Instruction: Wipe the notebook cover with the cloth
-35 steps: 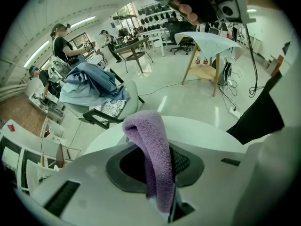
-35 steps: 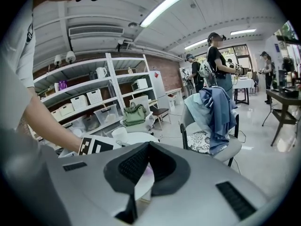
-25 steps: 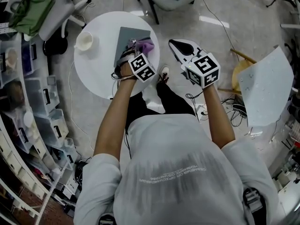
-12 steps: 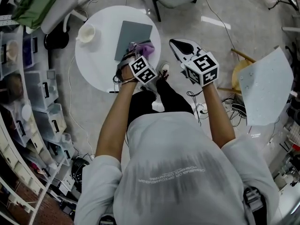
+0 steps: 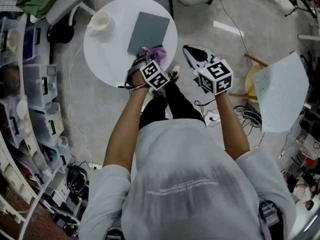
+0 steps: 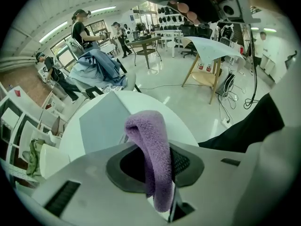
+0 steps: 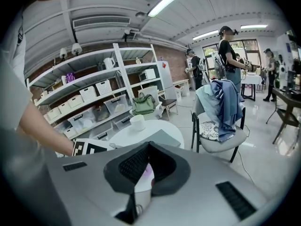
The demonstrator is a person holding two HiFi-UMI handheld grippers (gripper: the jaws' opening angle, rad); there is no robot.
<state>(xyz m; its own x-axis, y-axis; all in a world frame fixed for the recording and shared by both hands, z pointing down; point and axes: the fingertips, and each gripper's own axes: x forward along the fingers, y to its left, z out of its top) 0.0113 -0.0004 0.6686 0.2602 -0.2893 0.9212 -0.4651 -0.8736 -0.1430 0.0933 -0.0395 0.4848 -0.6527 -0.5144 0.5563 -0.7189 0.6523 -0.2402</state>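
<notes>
A grey notebook (image 5: 148, 31) lies closed on the right half of a round white table (image 5: 107, 54). My left gripper (image 5: 148, 57) is at the notebook's near right corner, shut on a purple cloth (image 5: 155, 52). In the left gripper view the cloth (image 6: 151, 145) hangs folded between the jaws, with the notebook (image 6: 104, 124) just beyond it. My right gripper (image 5: 191, 53) is held off the table's right edge, above the floor. Its jaws meet at the tips (image 7: 149, 147) and hold nothing.
A white cup (image 5: 100, 20) stands on the table's far left. A chair with clothes (image 7: 221, 112) is beyond the table. Shelves with storage boxes (image 5: 30, 94) run along the left, and a wooden stool with a large white sheet (image 5: 280, 91) is at the right.
The left gripper and cloth have drawn back from the notebook's cover toward its near right corner. The head view has shifted, so the table sits higher in it. The right gripper has hardly moved.
</notes>
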